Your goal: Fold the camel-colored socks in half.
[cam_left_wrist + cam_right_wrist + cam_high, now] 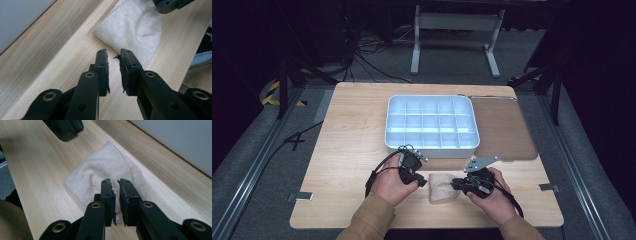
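No text, label, brand, number or sign can be read on anything in these pictures.

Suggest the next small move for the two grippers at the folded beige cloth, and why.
Probably ease the left gripper forward onto the near edge of the folded beige cloth. Its narrowly parted jaws sit over bare light wooden table, just short of the cloth, while the right gripper is already over it, nothing pinched.

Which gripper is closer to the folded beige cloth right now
Right. The right gripper hangs over the cloth's near edge, while the left gripper sits just short of it over bare table.
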The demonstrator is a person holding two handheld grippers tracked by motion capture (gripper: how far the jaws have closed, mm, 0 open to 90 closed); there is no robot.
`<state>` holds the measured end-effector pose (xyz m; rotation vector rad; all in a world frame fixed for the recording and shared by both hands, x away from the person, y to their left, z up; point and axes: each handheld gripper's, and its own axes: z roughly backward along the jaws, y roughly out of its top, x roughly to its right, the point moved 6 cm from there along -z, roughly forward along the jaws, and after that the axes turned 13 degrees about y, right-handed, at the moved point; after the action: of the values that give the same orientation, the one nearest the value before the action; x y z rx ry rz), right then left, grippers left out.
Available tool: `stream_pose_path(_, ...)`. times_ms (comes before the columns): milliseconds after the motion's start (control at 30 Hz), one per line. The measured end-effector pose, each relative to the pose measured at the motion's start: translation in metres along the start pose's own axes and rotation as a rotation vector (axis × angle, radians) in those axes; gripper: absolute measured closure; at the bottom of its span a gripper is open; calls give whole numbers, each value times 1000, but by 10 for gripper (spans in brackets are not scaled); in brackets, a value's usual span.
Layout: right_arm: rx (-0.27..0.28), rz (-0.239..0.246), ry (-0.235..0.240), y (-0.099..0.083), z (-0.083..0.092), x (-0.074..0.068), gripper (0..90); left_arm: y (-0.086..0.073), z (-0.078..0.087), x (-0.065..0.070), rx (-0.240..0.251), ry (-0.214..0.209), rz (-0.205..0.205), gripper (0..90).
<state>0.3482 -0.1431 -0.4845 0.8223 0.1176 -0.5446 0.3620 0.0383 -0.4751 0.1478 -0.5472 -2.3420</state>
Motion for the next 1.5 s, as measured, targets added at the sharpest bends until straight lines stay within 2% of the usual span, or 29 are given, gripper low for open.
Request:
stream_pose_path(200,8,1,17,3,-8,-4,825,-2,-8,-1,-11,10,-4,799)
stream_pose_path(300,9,-6,22,3,-13,-3,826,-3,-11,-1,-37,2,-3,833)
stream_pose_path(433,16,-37,41,0,-18,2,835,-4,-16,1,-45,-9,-4,852)
stream_pose_path(533,-11,-30,21,-3,-24,5,847,-5,-19,2,-48,-8,-9,856)
stream_pose_path(667,-23,-31,20,-3,-25,5,862,-5,-20,4,-62,-5,-28,856)
stream_pose_path(733,-40,-12,6,-4,-25,5,873,-5,-21,6,-69,-7,-25,856)
stream_pose_path(767,-43,-10,1,-4,-26,4,876,-4,-23,9,-65,-6,-39,856)
stream_pose_path(967,-43,-8,9,-5,-26,4,881,-3,-29,15,-76,6,-64,847)
stream_pose_path(1067,-41,-3,9,-5,-26,4,882,-3,-31,16,-84,14,-62,845)
stream_pose_path(1367,-40,17,2,-6,-26,3,882,0,-32,19,-69,30,-91,825)
stream_pose_path(1500,-45,27,-3,-6,-26,2,881,2,-30,20,-55,25,-90,821)
